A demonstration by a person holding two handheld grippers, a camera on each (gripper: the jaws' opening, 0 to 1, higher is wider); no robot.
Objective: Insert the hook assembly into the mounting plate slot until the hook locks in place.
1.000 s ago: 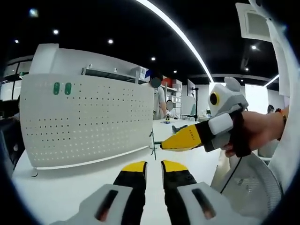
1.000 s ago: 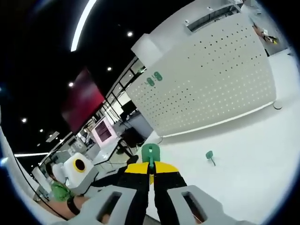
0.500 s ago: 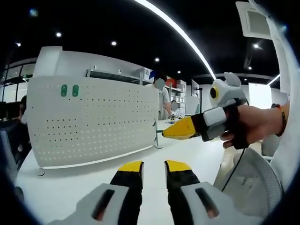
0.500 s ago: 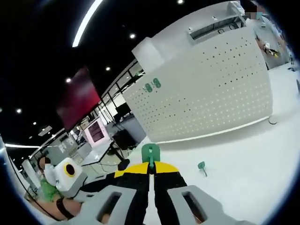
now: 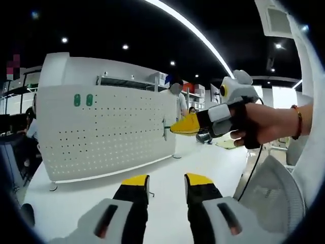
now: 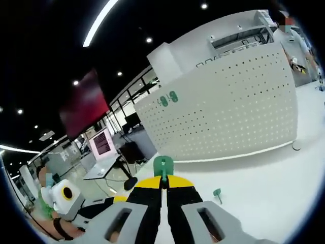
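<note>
Right gripper (image 6: 163, 187) raised, gripping green hook (image 6: 163, 165).

matt perforated panel (image 6: 228, 107), smooth white table (image 5: 167, 178)

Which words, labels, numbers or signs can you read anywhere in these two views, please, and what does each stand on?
None can be read.
Pink-lit monitor past the pegboard: something is displayed, but it is too small and blurred to read.
Two green hooks on the pegboard: plain, no lettering visible.
Right tongs, shut on a green hook: no print visible.
</note>
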